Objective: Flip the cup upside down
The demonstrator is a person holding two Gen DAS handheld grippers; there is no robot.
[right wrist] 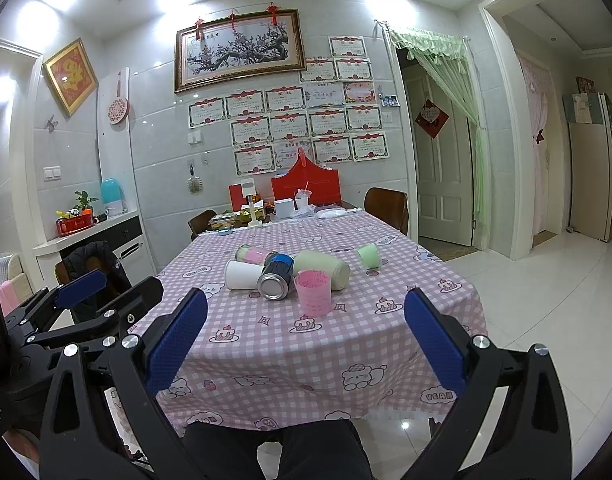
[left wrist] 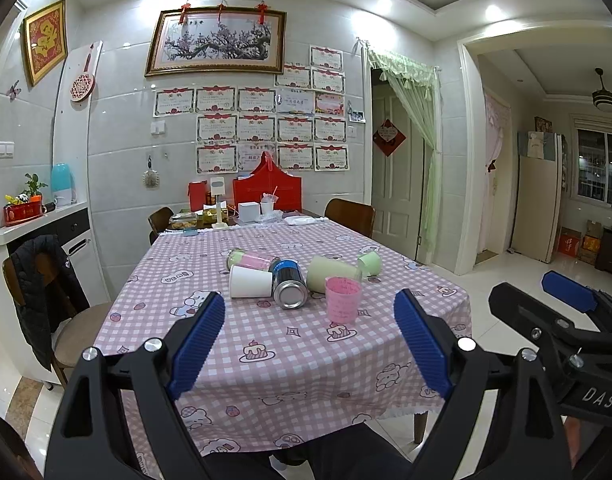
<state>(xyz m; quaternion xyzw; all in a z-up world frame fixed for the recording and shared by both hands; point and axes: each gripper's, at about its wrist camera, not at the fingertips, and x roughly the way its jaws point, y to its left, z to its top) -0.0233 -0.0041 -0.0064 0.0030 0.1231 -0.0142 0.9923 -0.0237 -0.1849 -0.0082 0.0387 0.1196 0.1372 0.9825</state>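
A pink cup [left wrist: 343,299] [right wrist: 313,293] stands upright, mouth up, on the pink checked tablecloth [left wrist: 290,352] [right wrist: 306,344], nearest of a cluster of cups. My left gripper [left wrist: 309,344] is open and empty, held back over the near table edge, short of the cup. My right gripper [right wrist: 306,344] is open and empty, also short of the cup. Each gripper shows at the side of the other's view: the right gripper [left wrist: 554,300] and the left gripper [right wrist: 106,292].
Behind the pink cup lie a white cup [left wrist: 250,281], a metal can [left wrist: 288,284], a pale green tumbler [left wrist: 333,274], a pink-green tumbler [left wrist: 251,260] and a small green cup [left wrist: 370,263]. Boxes and clutter sit at the far end [left wrist: 250,208]. Chairs flank the table.
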